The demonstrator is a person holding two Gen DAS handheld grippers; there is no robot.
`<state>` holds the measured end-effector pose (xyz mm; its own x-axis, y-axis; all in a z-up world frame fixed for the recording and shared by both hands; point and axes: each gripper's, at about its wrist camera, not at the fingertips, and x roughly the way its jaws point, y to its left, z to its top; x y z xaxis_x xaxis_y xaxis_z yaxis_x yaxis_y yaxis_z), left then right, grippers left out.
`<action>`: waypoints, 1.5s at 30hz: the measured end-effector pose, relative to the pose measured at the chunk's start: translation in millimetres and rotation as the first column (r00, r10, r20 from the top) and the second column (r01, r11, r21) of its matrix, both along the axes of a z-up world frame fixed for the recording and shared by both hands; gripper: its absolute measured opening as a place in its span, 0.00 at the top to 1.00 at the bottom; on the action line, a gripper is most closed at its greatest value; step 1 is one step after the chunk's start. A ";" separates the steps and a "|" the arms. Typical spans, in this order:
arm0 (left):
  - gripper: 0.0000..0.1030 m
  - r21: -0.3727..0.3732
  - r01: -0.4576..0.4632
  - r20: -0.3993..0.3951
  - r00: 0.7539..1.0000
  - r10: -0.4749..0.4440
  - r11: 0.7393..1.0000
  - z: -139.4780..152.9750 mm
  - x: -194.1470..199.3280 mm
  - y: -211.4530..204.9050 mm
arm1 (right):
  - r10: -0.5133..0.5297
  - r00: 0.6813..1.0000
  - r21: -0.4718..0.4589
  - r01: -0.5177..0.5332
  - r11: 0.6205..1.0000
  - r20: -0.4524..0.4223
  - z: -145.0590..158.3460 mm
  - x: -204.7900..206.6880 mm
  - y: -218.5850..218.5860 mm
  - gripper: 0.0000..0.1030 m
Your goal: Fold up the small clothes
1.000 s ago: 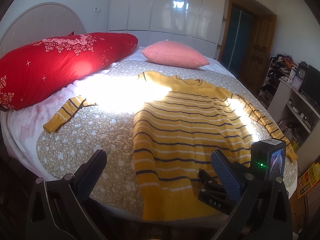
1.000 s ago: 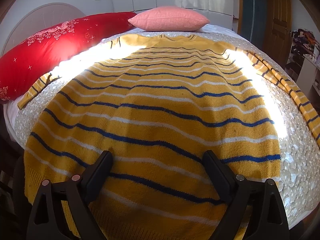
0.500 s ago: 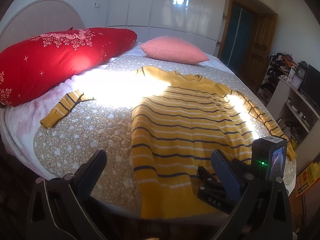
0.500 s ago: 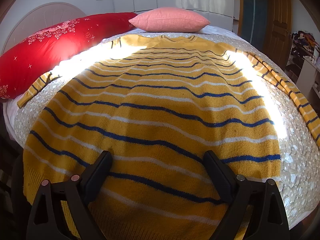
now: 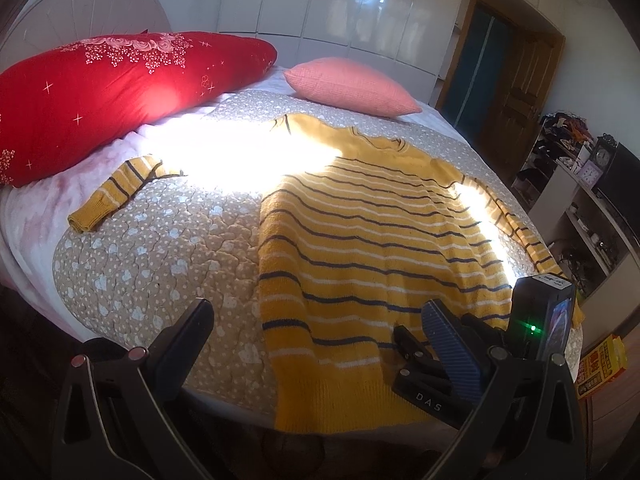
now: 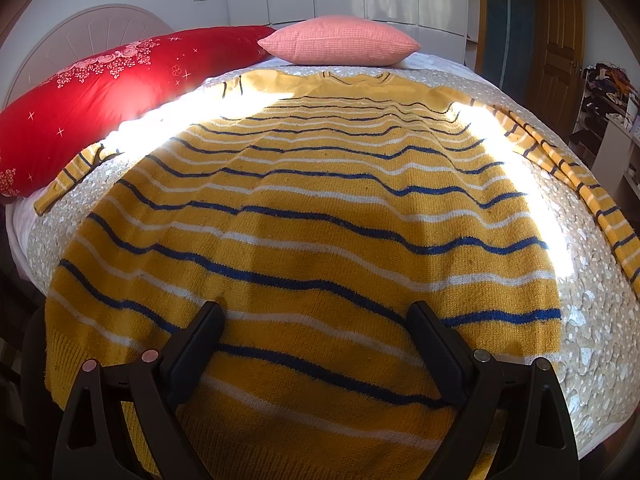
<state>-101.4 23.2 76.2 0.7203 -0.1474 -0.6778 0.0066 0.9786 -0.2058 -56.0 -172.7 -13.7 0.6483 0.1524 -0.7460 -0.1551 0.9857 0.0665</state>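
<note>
Bed: wide bed (image 5: 132, 272) under a beige quilt dotted with white, a pale pink sheet showing at its left edge
Headboard: white, rounded headboard (image 5: 84, 12) with a fan-like relief
Pillows: long red pillow (image 5: 120, 88) with a floral print; pink cushion (image 5: 348, 88) near the far edge
Wall: glossy white wardrobe doors (image 5: 340, 8) across the back, reflecting a window
Door: wooden door (image 5: 520, 80) at the right, beside a dark opening
Shelving: white shelves (image 5: 588, 216) at the right, cluttered, with clocks (image 5: 600, 158) on top
Light: hard sunlight in a band across the bed
</note>
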 end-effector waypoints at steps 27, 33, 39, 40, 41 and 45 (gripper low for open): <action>0.00 0.134 0.080 -0.220 0.974 -0.049 0.988 -86.7 33.8 -24.1 | -0.545 0.838 0.084 0.544 0.835 -0.011 32.9 -57.2 -300.1 0.18; 0.00 0.113 0.063 -0.227 0.973 -0.036 0.992 -93.3 33.4 -22.7 | -0.468 0.883 -0.071 0.470 0.880 0.045 25.5 -59.3 -298.1 0.19; 0.00 0.121 0.076 -0.226 0.973 -0.047 0.990 -92.7 31.4 -22.7 | -0.473 0.880 -0.093 0.476 0.875 0.047 11.0 -45.3 -315.5 0.52; 0.00 0.126 0.091 -0.235 0.970 -0.059 0.988 -90.8 31.1 -23.2 | -0.466 0.884 -0.092 0.468 0.879 0.043 13.1 -43.4 -315.8 0.69; 0.00 0.127 0.109 -0.242 0.967 -0.076 0.986 -87.8 31.0 -23.5 | -0.451 0.892 -0.084 0.452 0.888 0.028 15.8 -40.8 -315.5 0.78; 0.01 0.060 0.163 -0.176 0.973 -0.150 0.985 -60.4 21.4 -15.7 | -0.375 0.927 0.068 0.376 0.924 -0.030 41.7 -36.8 -316.6 0.89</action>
<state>-80.0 7.5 15.7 0.5651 -0.1946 -0.8017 0.1321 0.9806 -0.1448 -92.8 -489.3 28.0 0.6565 -0.0471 -0.7529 0.2269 0.9642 0.1375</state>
